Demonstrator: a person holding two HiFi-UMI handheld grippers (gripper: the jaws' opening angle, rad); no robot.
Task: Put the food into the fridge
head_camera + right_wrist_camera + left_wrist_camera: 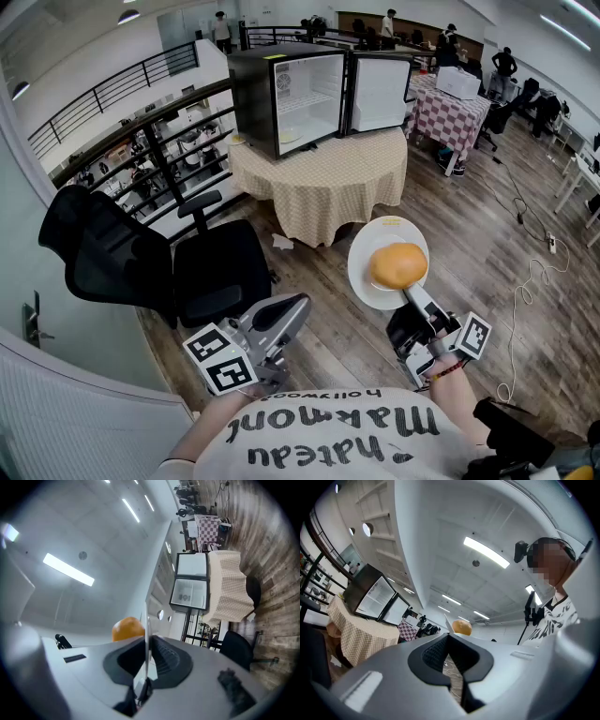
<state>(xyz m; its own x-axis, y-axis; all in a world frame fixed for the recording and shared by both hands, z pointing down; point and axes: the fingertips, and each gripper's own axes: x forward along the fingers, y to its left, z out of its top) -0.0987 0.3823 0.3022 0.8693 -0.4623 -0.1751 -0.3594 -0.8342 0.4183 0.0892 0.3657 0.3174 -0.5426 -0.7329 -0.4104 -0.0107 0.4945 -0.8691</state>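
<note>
Right gripper [410, 292]: jaws clamped on the near rim of a white plate [362, 251], which shows edge-on between the pads in the right gripper view. The plate runs forward from the jaws, away from the person.

Food: one round orange-brown bun [397, 265], resting on the plate just ahead of the jaws.

Left gripper [298, 305]: jaws together with nothing between them, held low beside the body.

Destination: small black fridge [253, 98] on a round table under a checked cloth [319, 192], its door [380, 92] swung open to the right and its white interior facing the person (the shelves look mostly bare).

Bearing: the open cavity lies ahead and to the left of the plate in the head view, well apart from it. The plate's free edge already points roughly that way. The right hand carries the load and is the nearer one.

Obstacle: black office chair [202, 272] stands left of the likely path.
</note>
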